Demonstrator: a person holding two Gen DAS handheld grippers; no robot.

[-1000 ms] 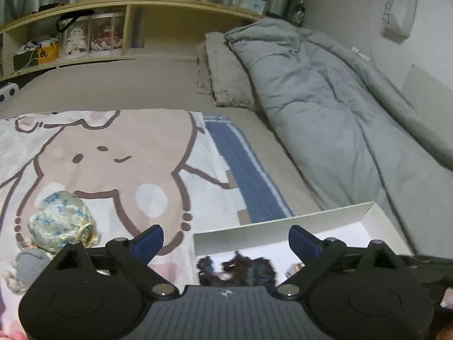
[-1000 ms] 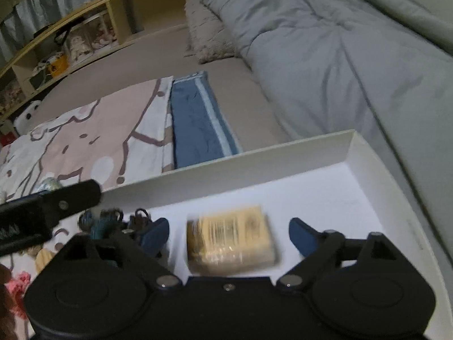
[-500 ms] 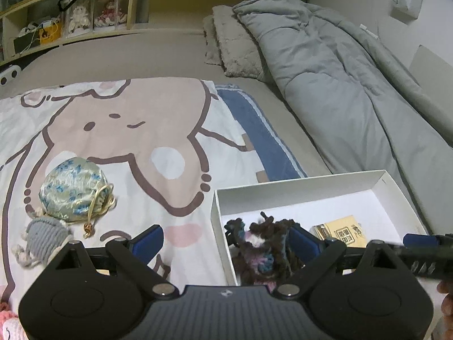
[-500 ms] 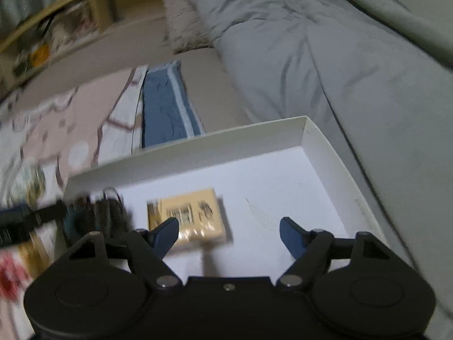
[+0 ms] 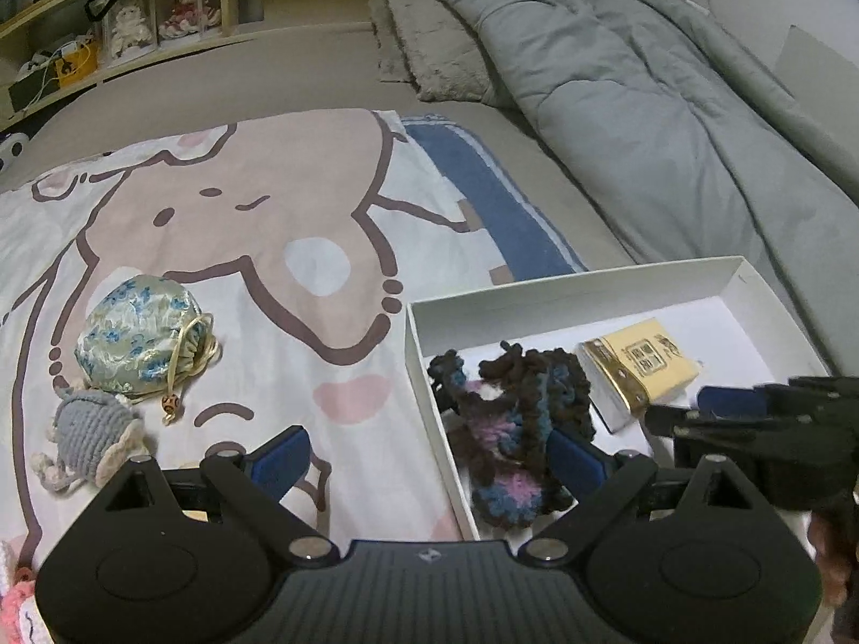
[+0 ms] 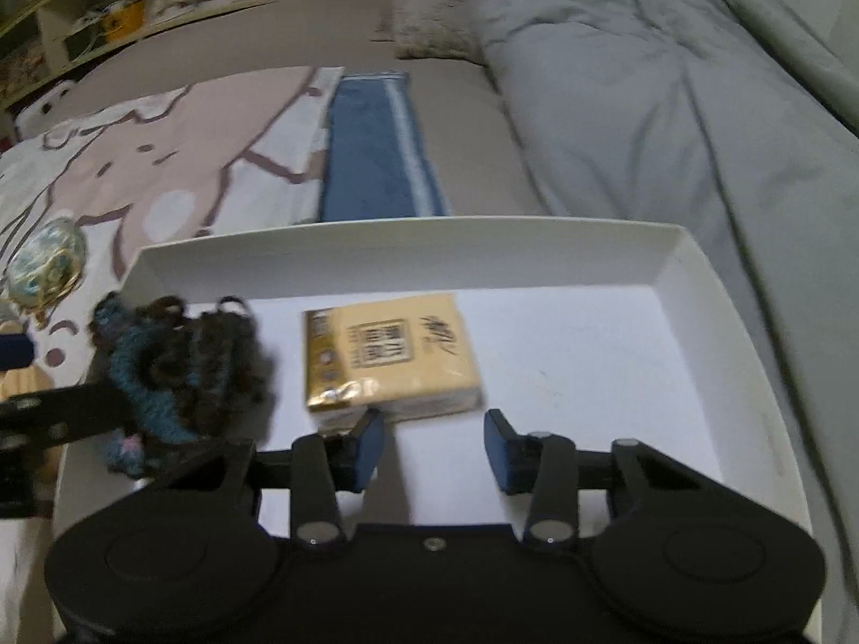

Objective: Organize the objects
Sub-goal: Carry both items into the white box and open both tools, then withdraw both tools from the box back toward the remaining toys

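Against the frame half a second back, we find the right hand-held gripper (image 6: pixel 432 448) drawn in: its blue pads now stand at a moderate gap, narrower than before, holding nothing, just short of the tissue pack (image 6: pixel 389 357). The left view has moved down and closer to the box (image 5: pixel 569 295). The left hand-held gripper (image 5: pixel 427 459) is unchanged, spread wide and empty, with one pad over the blanket (image 5: pixel 225 225) and the other over the yarn piece (image 5: pixel 515 424).

Count:
- One white box, lying on the bed.
- One yarn piece, in the left end of the box.
- One tissue pack, in the middle of the box, just beside the yarn piece.
- One floral pouch (image 5: pixel 142 333), on the blanket outside the box.
- One grey knitted toy (image 5: pixel 88 437), touching the pouch on its near side.
- One grey duvet (image 5: pixel 644 102), heaped to the right.

Limits of view:
- The right view is blurred, so we cannot read the pack's print.
- The left gripper body hides the near edge of the box and part of the yarn piece.
- A pink knitted item (image 5: pixel 13 604) is cut off at the lower left corner of the left view; we cannot identify it.
- The shelf (image 5: pixel 123 27) contents are too small to make out.
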